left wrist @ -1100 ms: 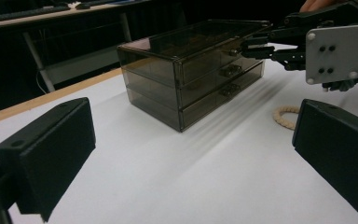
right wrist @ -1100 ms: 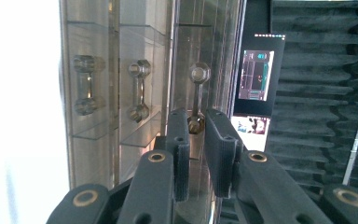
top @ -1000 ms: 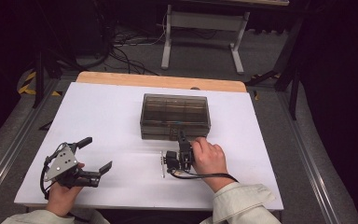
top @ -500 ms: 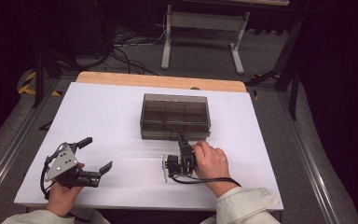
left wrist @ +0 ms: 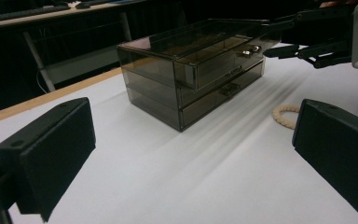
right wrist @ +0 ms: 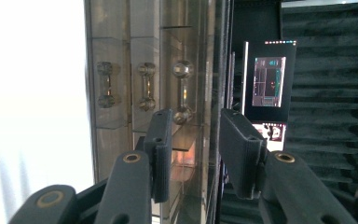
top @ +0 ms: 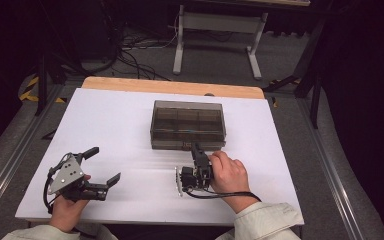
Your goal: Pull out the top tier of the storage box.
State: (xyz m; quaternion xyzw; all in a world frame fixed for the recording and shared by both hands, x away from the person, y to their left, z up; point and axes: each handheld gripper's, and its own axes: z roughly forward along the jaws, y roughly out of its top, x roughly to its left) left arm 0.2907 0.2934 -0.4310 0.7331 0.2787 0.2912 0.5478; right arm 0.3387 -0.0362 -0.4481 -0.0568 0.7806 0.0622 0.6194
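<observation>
A smoked see-through drawer box (top: 187,125) stands in the middle of the white table; in the left gripper view the drawer box (left wrist: 186,74) has its top drawer drawn out a little. My right gripper (top: 196,151) is at the box's front, rolled on its side. In the right gripper view the right gripper (right wrist: 198,149) has just been opening; its pads (right wrist: 161,149) stand apart, with the drawer's clear handle (right wrist: 182,93) just past the tips and untouched. My left gripper (top: 103,165) rests open at the table's left, with nothing between its fingers, as the left gripper (left wrist: 193,154) shows.
A small beige cord loop (left wrist: 286,114) lies on the table near the box's front corner. The table's wooden far edge (top: 172,87) runs behind the box. A stand's legs and cables are on the floor beyond.
The right gripper's jaws have parted at the drawer handle, and the hand has shifted slightly toward me. The left gripper has kept still.
</observation>
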